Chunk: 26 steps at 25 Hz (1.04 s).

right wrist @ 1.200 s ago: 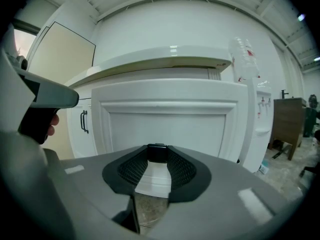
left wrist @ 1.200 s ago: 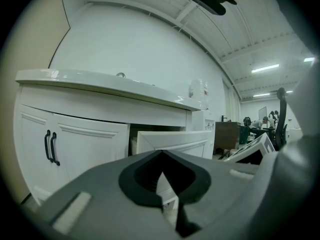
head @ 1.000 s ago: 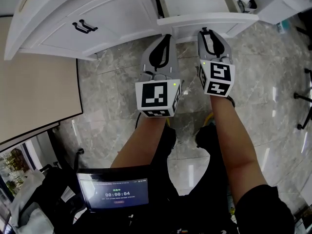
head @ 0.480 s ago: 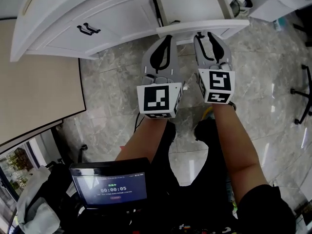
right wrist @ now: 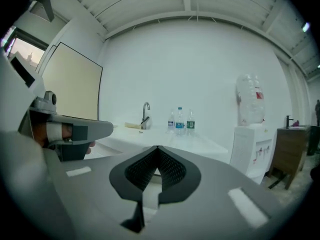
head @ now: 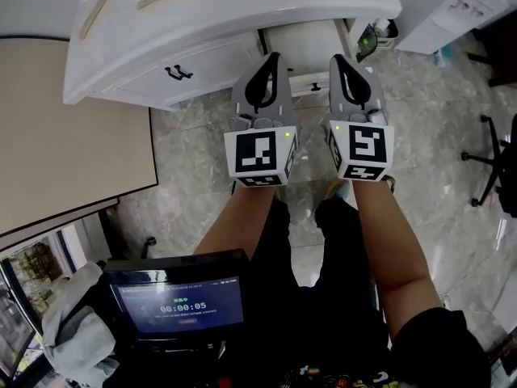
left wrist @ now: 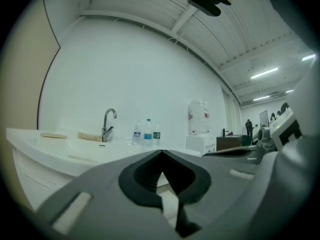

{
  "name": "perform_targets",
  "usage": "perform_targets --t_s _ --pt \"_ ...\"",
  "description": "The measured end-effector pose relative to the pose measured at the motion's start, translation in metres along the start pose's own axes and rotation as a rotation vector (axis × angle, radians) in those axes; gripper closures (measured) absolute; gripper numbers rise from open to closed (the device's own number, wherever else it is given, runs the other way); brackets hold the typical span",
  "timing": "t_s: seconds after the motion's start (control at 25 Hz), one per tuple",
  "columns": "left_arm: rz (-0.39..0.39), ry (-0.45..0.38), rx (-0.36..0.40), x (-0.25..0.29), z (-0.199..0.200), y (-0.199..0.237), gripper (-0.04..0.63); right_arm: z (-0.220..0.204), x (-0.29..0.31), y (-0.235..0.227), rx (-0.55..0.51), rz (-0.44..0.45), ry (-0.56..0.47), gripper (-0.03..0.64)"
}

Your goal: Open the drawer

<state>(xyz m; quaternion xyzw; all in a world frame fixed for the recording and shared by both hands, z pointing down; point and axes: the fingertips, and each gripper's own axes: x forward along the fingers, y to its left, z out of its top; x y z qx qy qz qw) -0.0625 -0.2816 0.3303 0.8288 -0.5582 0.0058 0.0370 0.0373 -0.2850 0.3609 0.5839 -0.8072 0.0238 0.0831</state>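
Observation:
The white cabinet's middle drawer [head: 305, 43] stands pulled out under the worktop. Its small black handle [head: 315, 87] shows on the front panel between my two grippers. My left gripper [head: 272, 56] is held over the drawer's left edge, jaws shut with nothing in them. My right gripper [head: 338, 57] is over the drawer's right edge, also shut and empty. I cannot tell whether either one touches the drawer. In the left gripper view the shut left gripper [left wrist: 161, 153] points level across the worktop. In the right gripper view the shut right gripper [right wrist: 157, 147] does the same.
A closed drawer with a black handle [head: 178, 73] lies to the left. The white worktop [head: 242, 6] carries a tap [left wrist: 109, 121] and bottles [left wrist: 147, 132]. A water dispenser [right wrist: 249, 109] stands at the right. A beige board [head: 65, 136] is at the left, a timer screen [head: 179, 305] below.
The head view has tipped so the worktop's top now shows. Both shut grippers now overlap the drawer, which shows shorter than before.

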Motion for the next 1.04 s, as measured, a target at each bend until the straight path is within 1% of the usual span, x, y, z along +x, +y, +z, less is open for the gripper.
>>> perform_targets --t_s 0.12,0.2,0.32,0.4,0.52,0.6,0.76,1.04 --pt "-0.002 -0.010 -0.001 -0.004 0.053 -0.005 0.595 0.059 -0.013 -0.003 -0.016 0.002 -0.018 0.597" --pt "-0.010 -0.010 0.001 -0.008 0.081 -0.010 0.595 0.092 -0.021 -0.004 -0.017 0.004 -0.032 0.597" --pt "-0.018 -0.007 0.013 -0.013 0.113 -0.016 0.595 0.132 -0.033 -0.005 -0.012 0.003 -0.063 0.597" --pt "-0.020 -0.011 0.022 -0.018 0.130 -0.020 0.595 0.150 -0.043 -0.006 -0.007 0.001 -0.075 0.597" --pt "-0.033 -0.029 0.025 -0.025 0.150 -0.027 0.595 0.167 -0.058 -0.008 -0.004 -0.008 -0.081 0.597" --pt "-0.032 -0.033 0.024 -0.029 0.159 -0.025 0.595 0.177 -0.063 -0.004 -0.008 -0.012 -0.092 0.597" --pt "-0.032 -0.019 0.022 -0.049 0.164 -0.027 0.595 0.186 -0.082 0.009 -0.016 0.000 -0.090 0.597" --pt "-0.044 -0.026 0.029 -0.057 0.175 -0.038 0.595 0.197 -0.088 0.015 -0.016 0.014 -0.083 0.597"
